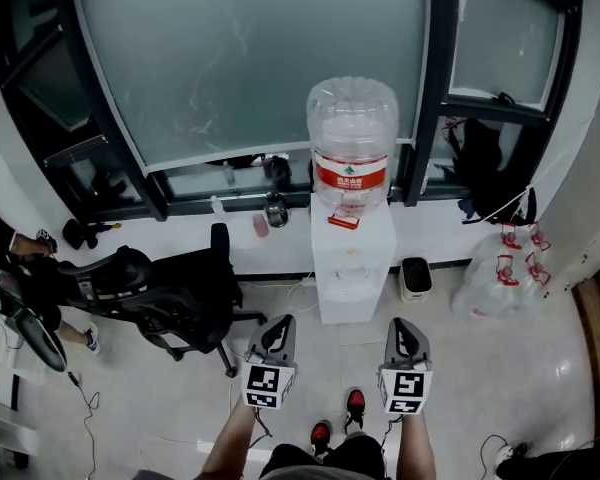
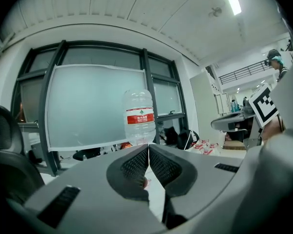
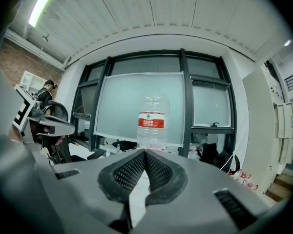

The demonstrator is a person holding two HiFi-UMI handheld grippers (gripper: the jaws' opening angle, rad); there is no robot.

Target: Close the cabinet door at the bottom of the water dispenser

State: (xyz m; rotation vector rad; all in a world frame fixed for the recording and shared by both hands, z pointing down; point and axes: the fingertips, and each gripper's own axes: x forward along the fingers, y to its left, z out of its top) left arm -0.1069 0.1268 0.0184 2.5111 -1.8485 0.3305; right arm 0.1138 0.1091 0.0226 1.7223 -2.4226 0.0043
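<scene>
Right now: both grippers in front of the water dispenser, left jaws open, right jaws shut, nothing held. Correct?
Not quite. The left gripper is shut too: the left gripper view shows its jaws together with nothing between them. The rest holds: the right gripper is shut and empty, and both face the water dispenser.

Bottle [image 1: 352, 133] atop dispenser [image 1: 352, 258], chair [image 1: 175, 293] left, bags [image 1: 495, 273] right
</scene>
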